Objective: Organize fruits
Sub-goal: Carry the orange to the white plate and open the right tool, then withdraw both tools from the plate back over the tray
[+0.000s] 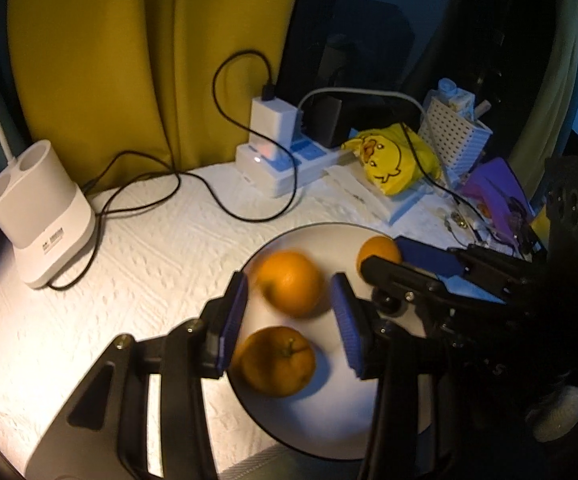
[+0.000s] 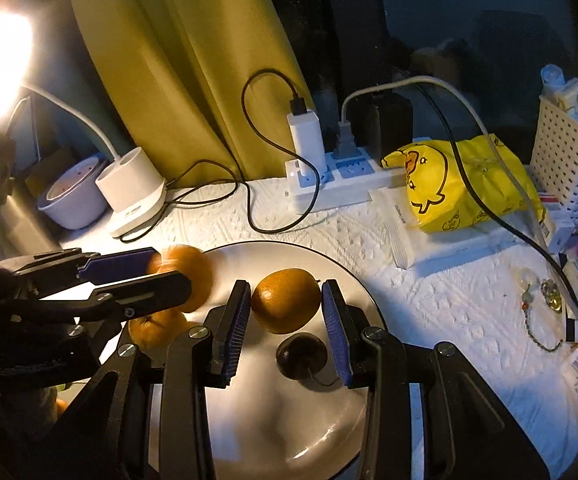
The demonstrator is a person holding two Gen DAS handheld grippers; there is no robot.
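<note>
Blue rubber pads on my left gripper [image 1: 289, 280] are clenched on a blurred orange [image 1: 289, 292], pinched between the fingertips above a white plate [image 1: 329, 432]. Nearer than those tips, a third orange [image 1: 277, 360] rests on the plate, stem up. My right gripper [image 2: 285, 285] likewise clamps a second orange [image 2: 285, 304] between its pads. A dark round fruit [image 2: 301, 356] with a thin stem lies on the plate, nearer than those tips. Beyond both sets of fingers, white textured cloth [image 2: 429, 300] covers the table. Farther still stand a white power strip [image 2: 341, 184], a yellow duck-print bag [image 2: 461, 184] to its right and a yellow curtain [image 2: 193, 60].
</note>
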